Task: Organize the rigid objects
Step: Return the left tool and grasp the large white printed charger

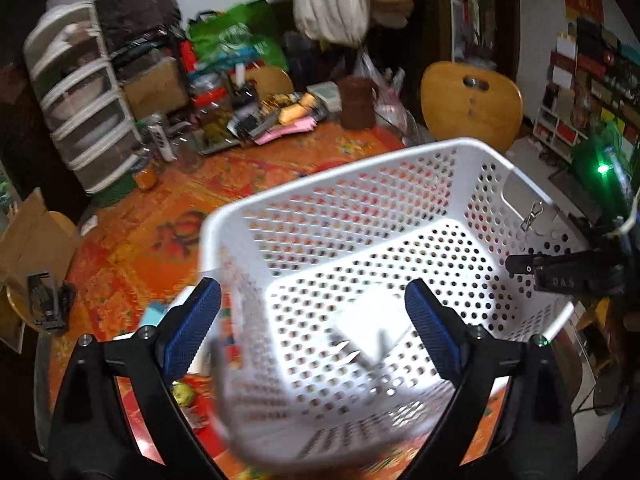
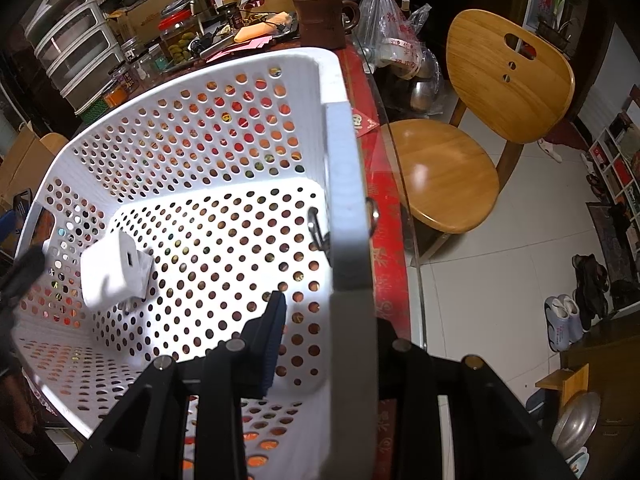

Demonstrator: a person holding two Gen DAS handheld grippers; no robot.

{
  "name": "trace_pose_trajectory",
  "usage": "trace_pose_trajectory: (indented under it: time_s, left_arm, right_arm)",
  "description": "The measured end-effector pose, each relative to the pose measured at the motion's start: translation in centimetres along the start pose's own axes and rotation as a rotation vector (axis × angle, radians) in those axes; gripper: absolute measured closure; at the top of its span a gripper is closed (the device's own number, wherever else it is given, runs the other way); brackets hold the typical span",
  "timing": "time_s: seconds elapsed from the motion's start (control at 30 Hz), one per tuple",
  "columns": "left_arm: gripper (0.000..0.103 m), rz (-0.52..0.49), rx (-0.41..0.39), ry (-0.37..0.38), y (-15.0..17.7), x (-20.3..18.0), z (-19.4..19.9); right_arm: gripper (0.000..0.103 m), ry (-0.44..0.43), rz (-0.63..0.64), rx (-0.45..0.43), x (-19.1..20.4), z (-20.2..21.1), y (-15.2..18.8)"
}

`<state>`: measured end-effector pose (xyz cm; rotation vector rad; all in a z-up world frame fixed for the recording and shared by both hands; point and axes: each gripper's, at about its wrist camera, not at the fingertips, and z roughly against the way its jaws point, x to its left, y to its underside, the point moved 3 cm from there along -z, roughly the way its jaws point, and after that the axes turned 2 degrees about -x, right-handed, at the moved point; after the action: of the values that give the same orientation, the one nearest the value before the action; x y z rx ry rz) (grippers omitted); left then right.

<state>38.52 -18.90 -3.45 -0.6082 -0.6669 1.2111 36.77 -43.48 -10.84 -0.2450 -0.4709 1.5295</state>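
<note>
A white perforated plastic basket [image 1: 360, 208] sits tilted over the orange table; it also shows in the right wrist view [image 2: 200, 120]. A white charger plug [image 2: 116, 276] lies inside on the basket floor, blurred in the left wrist view [image 1: 372, 328]. A metal clip [image 1: 531, 216] hangs on the basket's right rim by the handle hole. My left gripper [image 1: 312, 320] is open and empty above the basket's near-left corner. My right gripper [image 2: 320, 320] is shut on the basket's right rim [image 2: 348, 200], one blue-padded finger [image 2: 272, 344] inside the wall; it shows at the right in the left wrist view [image 1: 520, 266].
Clutter fills the table's far side: a brown mug [image 2: 320, 20], jars [image 2: 178, 40], pink papers [image 1: 288, 130], plastic bags [image 2: 396, 40]. A white drawer tower [image 1: 80, 96] stands far left. A wooden chair [image 2: 472, 136] stands right of the table's glass edge. Shoes [image 2: 568, 316] lie on the floor.
</note>
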Motion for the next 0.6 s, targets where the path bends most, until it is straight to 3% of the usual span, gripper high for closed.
trace_pose_trajectory:
  time_s: [0.1, 0.33, 0.43, 0.6]
  left_arm:
    - [0.005, 0.036, -0.043, -0.017, 0.6, 3.4, 2.5]
    - [0.001, 0.123, -0.060, -0.160, 4.2, 14.2, 4.8]
    - [0.001, 0.191, -0.009, -0.200, 6.7, 19.3, 3.1]
    - [0.002, 0.339, 0.130, -0.140, 11.3, 26.1, -2.2]
  right_arm:
    - [0.071, 0.000, 0.001, 0.000, -0.1, 0.0, -0.1]
    - [0.071, 0.002, 0.001, -0.001, -0.1, 0.0, -0.1]
    - [0.071, 0.001, 0.000, -0.003, -0.1, 0.0, -0.2]
    - [0.071, 0.001, 0.001, -0.004, -0.1, 0.0, -0.1]
